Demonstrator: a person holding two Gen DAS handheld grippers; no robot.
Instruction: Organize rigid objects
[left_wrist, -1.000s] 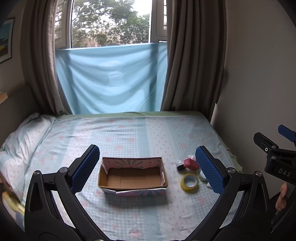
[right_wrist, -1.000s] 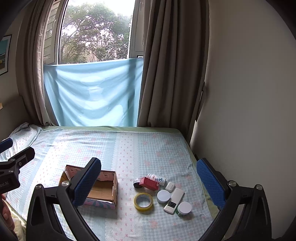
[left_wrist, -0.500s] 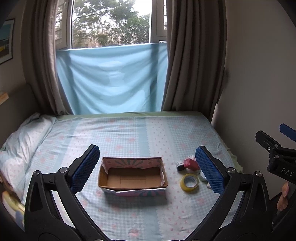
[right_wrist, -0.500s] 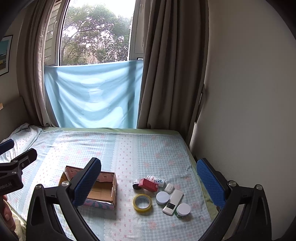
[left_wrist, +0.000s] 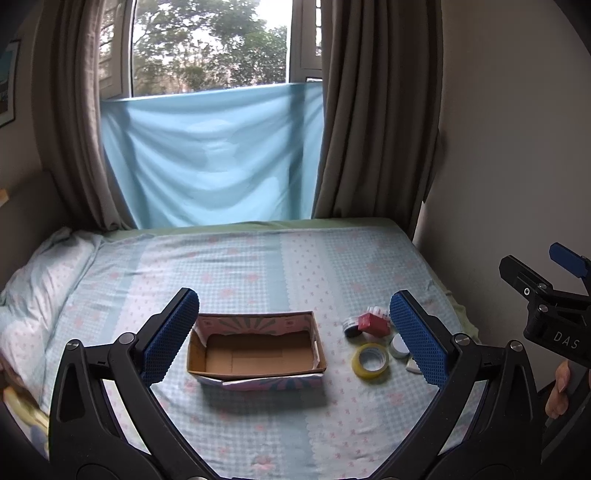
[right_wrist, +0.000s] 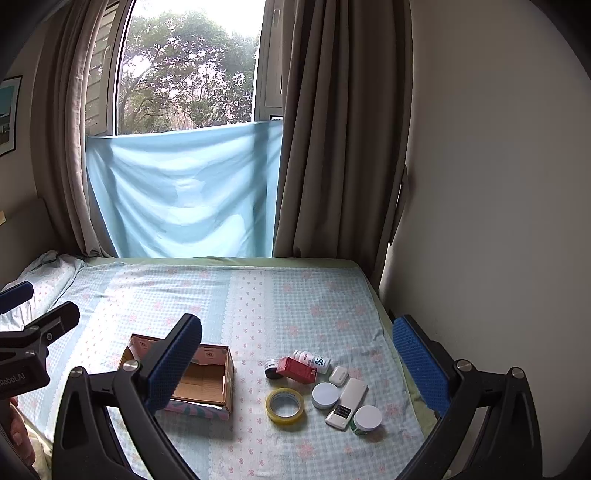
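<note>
right claw (left_wrist: 554, 325): "DAS" | left claw (right_wrist: 22, 369): "Robot.AI"

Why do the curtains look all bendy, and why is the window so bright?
In both wrist views the fisheye lens bows the curtains and darkens the corners; in the right wrist view daylight washes out the sky in the window, while the box casts a soft shadow in the left wrist view.

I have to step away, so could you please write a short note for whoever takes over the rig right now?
Left gripper: open, holding nothing, above the bed.
Right gripper: open, holding nothing.
Cardboard box: nothing visible inside.
To its right lie the tape roll, red box, white bottle, small dark jar, two white-lidded jars, remote and small white case.
Done: nothing packed.
Left: everything, likely into the box.
</note>
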